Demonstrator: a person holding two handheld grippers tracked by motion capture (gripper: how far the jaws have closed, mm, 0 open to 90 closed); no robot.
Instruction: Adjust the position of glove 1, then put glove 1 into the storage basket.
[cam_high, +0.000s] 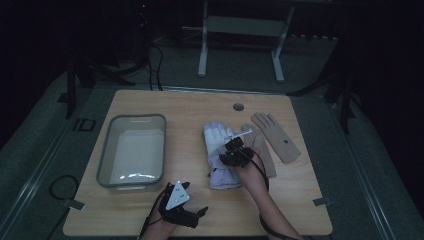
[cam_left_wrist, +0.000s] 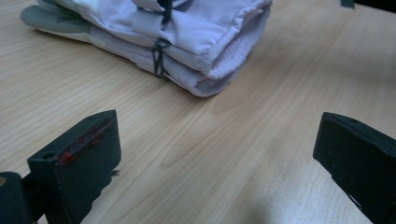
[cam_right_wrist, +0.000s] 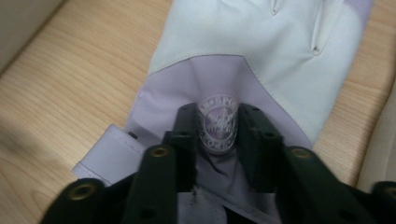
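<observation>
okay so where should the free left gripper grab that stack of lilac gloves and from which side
Take the lilac gloves at the open cuff end facing the left gripper, coming in low along the table. There the layers stack into one thick edge, which its open jaws look wide enough to span. The right gripper already pinches the top.

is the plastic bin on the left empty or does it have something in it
Empty: the high view shows the bin holding nothing but its bare pale bottom. The white gloves and tan gloves lie on the table outside it.

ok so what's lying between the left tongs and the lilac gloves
Bare wood tabletop, as the left gripper view shows; the left tongs stand open, short of the lilac gloves.
</observation>
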